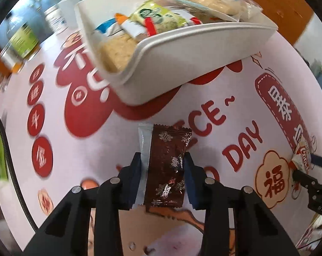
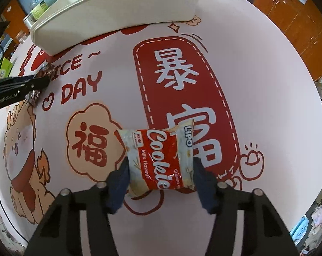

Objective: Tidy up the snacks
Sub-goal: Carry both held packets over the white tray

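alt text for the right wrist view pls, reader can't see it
The right gripper is shut on a red and white cookie packet above a pink tablecloth with red lettering. A white bin stands further back, and the left gripper holds a brown snack packet at the left edge.

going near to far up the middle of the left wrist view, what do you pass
left gripper with its jaws shut on the brown snowflake snack packet → red "ICE~" lettering on the printed table mat → white bin → green-and-white snack packet lying inside it
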### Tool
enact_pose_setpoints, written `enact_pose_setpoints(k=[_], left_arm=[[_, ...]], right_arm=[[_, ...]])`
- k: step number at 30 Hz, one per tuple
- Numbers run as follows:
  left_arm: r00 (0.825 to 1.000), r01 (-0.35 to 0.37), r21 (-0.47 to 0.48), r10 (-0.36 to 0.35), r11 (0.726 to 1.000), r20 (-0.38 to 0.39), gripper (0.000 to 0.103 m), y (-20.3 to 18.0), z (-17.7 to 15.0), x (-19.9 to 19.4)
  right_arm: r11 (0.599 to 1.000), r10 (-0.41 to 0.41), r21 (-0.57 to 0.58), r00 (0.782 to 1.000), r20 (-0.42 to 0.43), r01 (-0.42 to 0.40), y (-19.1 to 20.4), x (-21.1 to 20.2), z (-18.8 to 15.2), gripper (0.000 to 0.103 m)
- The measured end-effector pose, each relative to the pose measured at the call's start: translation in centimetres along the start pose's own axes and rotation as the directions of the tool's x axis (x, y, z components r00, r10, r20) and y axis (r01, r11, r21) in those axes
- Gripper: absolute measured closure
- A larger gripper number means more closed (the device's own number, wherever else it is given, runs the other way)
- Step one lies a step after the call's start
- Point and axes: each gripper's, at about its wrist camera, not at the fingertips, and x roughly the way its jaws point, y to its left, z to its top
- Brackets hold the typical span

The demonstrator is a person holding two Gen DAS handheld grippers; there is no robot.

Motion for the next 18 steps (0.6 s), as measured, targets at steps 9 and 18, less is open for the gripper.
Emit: enact_pose_setpoints(k=[9, 18], left_arm=[[0.998, 0.047, -0.139, -0.04, 0.989, 0.053, 0.068, -0.3, -4.4, -5.5], [0.993, 0.07, -0.173, -0.052, 0.982, 0.105, 0.068, -1.6, -4.3, -9.7]], right_arm=[[0.997, 0.078, -0.011, 0.997, 0.022, -0.078, 0.7, -2.0, -1.2, 0.051], [0.989, 0.117, -0.103, 0.984, 0.135, -0.103, 1.5, -6.5, 1.2, 0.051]])
